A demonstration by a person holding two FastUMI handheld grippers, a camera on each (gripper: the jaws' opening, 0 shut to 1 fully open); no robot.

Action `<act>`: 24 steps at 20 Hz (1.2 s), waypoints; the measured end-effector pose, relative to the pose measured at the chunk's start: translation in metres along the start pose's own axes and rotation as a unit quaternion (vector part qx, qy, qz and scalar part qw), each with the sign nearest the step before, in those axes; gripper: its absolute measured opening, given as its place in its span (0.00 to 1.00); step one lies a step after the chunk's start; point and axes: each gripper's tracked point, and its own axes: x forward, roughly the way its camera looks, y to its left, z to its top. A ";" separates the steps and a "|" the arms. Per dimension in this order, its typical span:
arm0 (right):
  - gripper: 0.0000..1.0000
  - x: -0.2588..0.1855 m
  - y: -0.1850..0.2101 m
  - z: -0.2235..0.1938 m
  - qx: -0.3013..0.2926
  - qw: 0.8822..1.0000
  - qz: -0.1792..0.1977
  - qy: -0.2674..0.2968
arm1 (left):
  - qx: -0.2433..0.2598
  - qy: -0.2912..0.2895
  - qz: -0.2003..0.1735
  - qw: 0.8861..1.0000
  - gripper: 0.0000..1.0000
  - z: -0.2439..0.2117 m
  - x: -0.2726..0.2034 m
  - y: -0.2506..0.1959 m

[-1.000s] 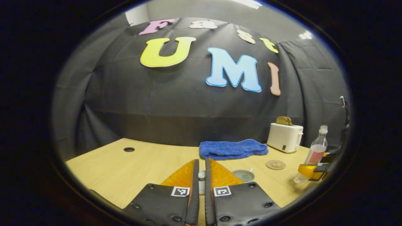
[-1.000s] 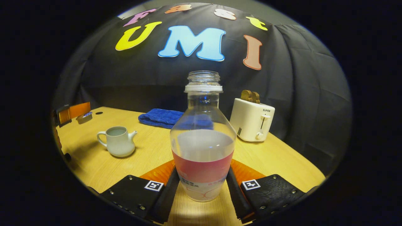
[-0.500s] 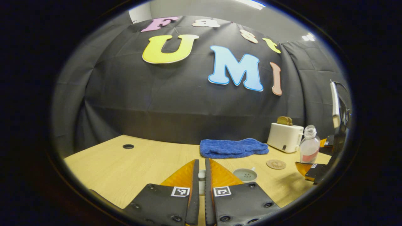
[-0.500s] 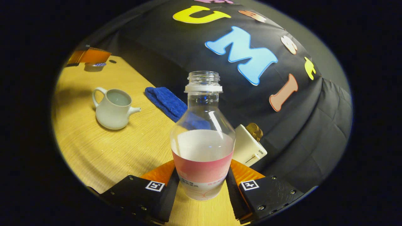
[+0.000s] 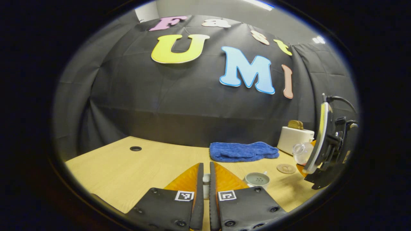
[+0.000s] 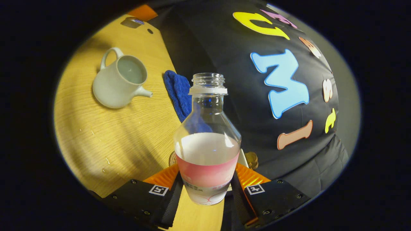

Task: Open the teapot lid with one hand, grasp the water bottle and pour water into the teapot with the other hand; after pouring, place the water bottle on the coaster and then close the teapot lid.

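Note:
The white teapot [image 6: 120,81] stands open on the wooden table [image 6: 106,134], water showing inside; in the left gripper view the teapot [image 5: 257,179] sits just right of my left fingers. My left gripper [image 5: 205,165] is shut on the teapot lid [image 5: 206,183], held off to the pot's side. My right gripper [image 6: 207,170] is shut on the clear water bottle [image 6: 208,141], uncapped, pink-labelled and partly full. It hangs in the air, tipped toward the teapot. In the left gripper view the bottle [image 5: 301,153] leans mouth-left beside the right gripper [image 5: 321,150]. The round coaster [image 5: 286,168] lies right of the teapot.
A blue towel [image 5: 244,151] lies folded at the back of the table, with a white toaster [image 5: 295,136] holding bread to its right. A cable hole [image 5: 135,148] marks the table's far left. Small water drops [image 6: 93,131] dot the wood near the teapot.
My right gripper has lifted the bottle off the table, swung it toward the teapot and tipped it over. The left gripper has barely moved and still holds the lid.

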 end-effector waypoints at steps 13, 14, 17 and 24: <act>0.73 0.017 -0.005 0.041 -0.200 0.979 -0.011 -0.041 | -0.023 0.002 0.019 1.000 0.14 0.000 0.001 0.026; 0.73 0.018 -0.005 0.042 -0.217 0.975 -0.013 -0.044 | -0.025 0.002 0.021 0.999 0.14 -0.001 0.002 0.028; 0.73 0.016 -0.010 0.048 -0.261 0.963 -0.026 -0.053 | -0.032 0.007 0.022 0.999 0.14 -0.005 0.002 0.031; 0.73 0.016 -0.019 0.057 -0.322 0.942 -0.051 -0.075 | -0.038 0.012 0.025 0.999 0.13 -0.007 0.003 0.034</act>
